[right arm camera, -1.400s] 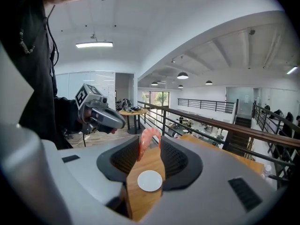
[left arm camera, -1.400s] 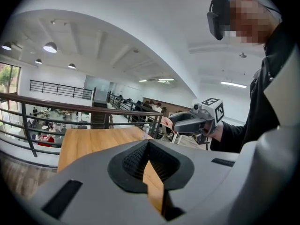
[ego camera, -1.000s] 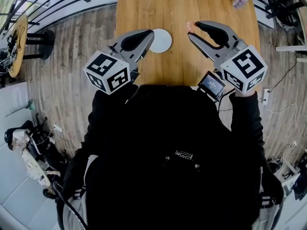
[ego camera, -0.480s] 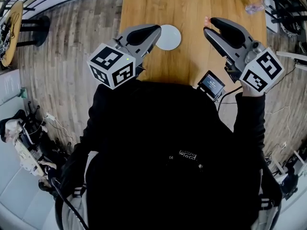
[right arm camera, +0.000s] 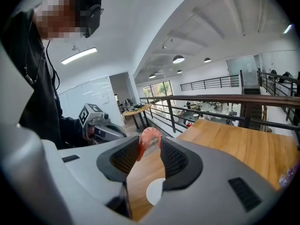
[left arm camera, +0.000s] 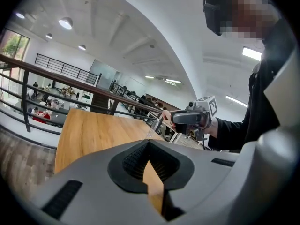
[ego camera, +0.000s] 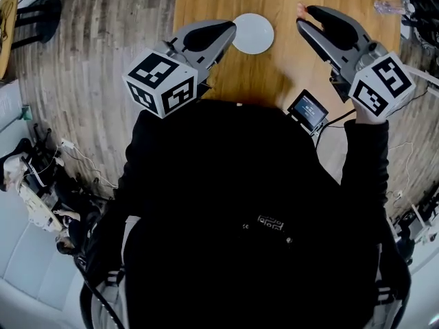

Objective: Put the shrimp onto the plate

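Two grippers are up, and only one carries a load. Your right gripper (ego camera: 306,18) is closed on the shrimp (right arm camera: 149,138). The pads (right arm camera: 175,159) pinch its pink, curved body at their very tips, so the jaws stand apart by the thickness of the shrimp. A tip hold of this kind leaves most of the body outside the pads, which should let it fall free on release.

The shrimp hangs in the air to the right of the plate (ego camera: 253,33), near its rim but not yet over it. In the right gripper view the plate shows low in the gap between the jaws, under the shrimp and nearer to the camera. The jaws are therefore lined up with the plate, but the shrimp is not above it. The plate lies flat on the table (ego camera: 288,74) with nothing on it.

Your left gripper (ego camera: 231,27) is on the left of the plate, its tips just beside that rim. Its jaws meet at the tips and hold nothing; only bare table shows in the wedge behind them. Judged from this, it is on standby. It leaves the top of the plate free for the delivery and is close enough to steady the plate if it slides.

Remaining steps, as judged:
1. Carry the shrimp leftward over the middle of the plate.
2. Lower it close to the plate.
3. Open the jaws.

A release too near the right rim could let the shrimp roll off onto the table.
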### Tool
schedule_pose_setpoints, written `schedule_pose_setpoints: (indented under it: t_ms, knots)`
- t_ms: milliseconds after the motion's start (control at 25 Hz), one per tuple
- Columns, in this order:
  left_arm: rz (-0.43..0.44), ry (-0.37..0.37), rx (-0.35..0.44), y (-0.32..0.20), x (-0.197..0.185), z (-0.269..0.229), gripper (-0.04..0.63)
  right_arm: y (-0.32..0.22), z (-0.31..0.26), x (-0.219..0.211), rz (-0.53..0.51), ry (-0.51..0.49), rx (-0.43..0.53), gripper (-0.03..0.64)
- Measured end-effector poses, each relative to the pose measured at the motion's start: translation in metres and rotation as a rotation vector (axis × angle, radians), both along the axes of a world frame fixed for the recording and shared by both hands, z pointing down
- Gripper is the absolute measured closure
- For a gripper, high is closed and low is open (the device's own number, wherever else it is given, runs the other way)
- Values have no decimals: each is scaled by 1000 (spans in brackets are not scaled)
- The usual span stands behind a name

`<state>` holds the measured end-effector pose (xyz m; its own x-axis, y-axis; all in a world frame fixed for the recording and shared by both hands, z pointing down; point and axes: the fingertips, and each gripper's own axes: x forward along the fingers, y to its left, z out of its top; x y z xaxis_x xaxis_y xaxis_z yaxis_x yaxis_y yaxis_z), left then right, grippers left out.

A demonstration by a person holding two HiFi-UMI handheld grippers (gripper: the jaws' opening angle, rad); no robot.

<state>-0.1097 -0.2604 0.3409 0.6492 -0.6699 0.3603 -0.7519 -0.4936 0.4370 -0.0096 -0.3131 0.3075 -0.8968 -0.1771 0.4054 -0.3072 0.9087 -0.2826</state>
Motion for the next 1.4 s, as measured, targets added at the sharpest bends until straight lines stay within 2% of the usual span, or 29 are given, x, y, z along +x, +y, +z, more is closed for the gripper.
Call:
schedule_pose_setpoints:
  t_ms: [320,480,640,1080,1400]
  knots:
    - [-15,16,-80,-4,-9,18,589,-19,26,-16,-29,100,25,463]
    - [-22,14,-106,4,-1,20,589,-20,44,-7,-33,170,40,463]
    - [-40,3,-130,8,7,45,589,-20,86,4,-54,210,39,463]
    - [-106,23,-180,26,-14,55,589,-12,138,-25,-158,304,8,463]
    - [-170,14,-213,49,-26,61,589,3,189,-20,-222,419,14,463]
